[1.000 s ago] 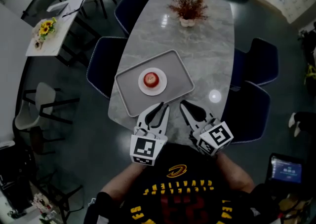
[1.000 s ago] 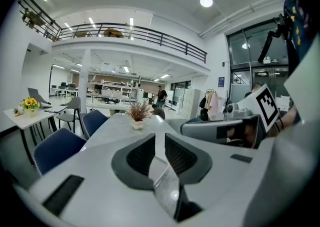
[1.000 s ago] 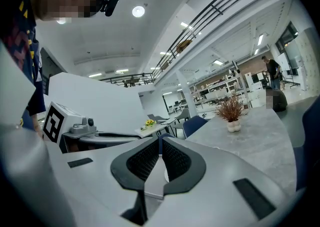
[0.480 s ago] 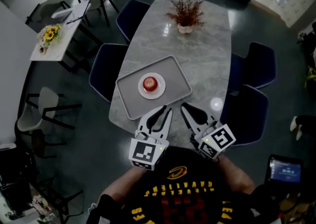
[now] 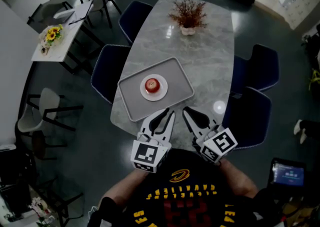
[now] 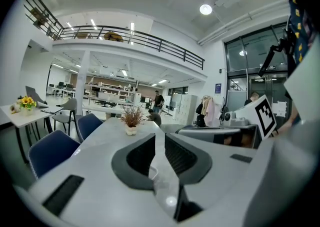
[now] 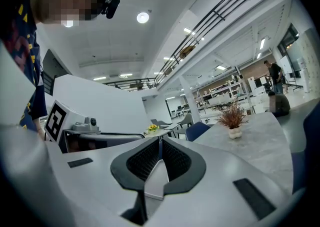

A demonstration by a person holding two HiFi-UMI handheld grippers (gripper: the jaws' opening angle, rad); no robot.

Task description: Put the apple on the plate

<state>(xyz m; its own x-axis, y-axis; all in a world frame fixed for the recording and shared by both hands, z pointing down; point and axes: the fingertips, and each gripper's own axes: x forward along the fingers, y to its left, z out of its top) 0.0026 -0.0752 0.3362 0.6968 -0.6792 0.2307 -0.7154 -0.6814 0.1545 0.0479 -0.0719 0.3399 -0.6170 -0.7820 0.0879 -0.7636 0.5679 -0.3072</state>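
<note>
A red apple (image 5: 152,84) sits on a small white plate (image 5: 161,91), which lies in the middle of a grey tray (image 5: 176,74) on the marble table (image 5: 205,56). My left gripper (image 5: 168,113) hovers at the table's near edge, just short of the tray. Its jaws are almost together, with only a thin slit between them and nothing in it. My right gripper (image 5: 185,111) is beside it to the right, shut and empty. The left gripper view (image 6: 160,137) and the right gripper view (image 7: 160,141) look along the tabletop; neither shows the apple.
A pot of dried red twigs (image 5: 188,16) stands at the table's far end. Blue chairs (image 5: 107,68) (image 5: 262,63) line both long sides. A side table with sunflowers (image 5: 48,34) and more chairs stand to the left.
The head view has shifted slightly. Both grippers stay at the near table edge, and the apple has not moved on the plate.
</note>
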